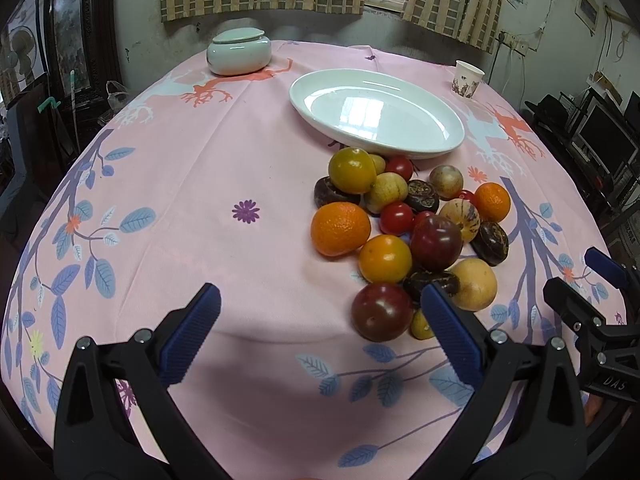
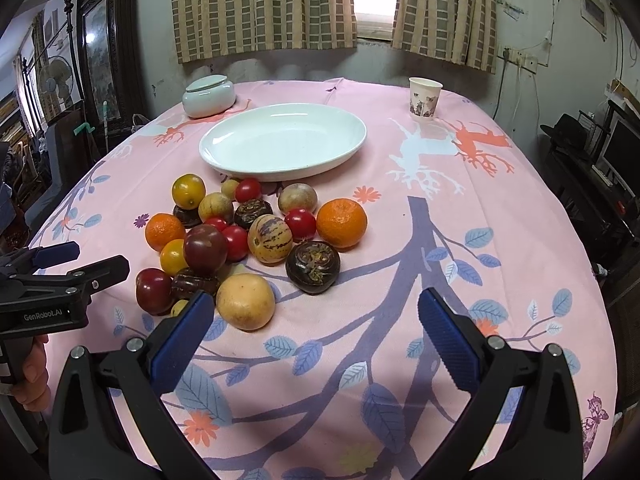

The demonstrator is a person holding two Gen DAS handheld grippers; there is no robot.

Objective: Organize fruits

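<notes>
Pink tablecloth bears glossy mixed fruits; left gripper and right gripper gape

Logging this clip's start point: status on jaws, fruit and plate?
Left gripper and right gripper: jaws open, empty. Fruit pile on tablecloth, white plate bare. Nothing in the way.

White plate on pink tablecloth patterned with blue leaves.
</notes>
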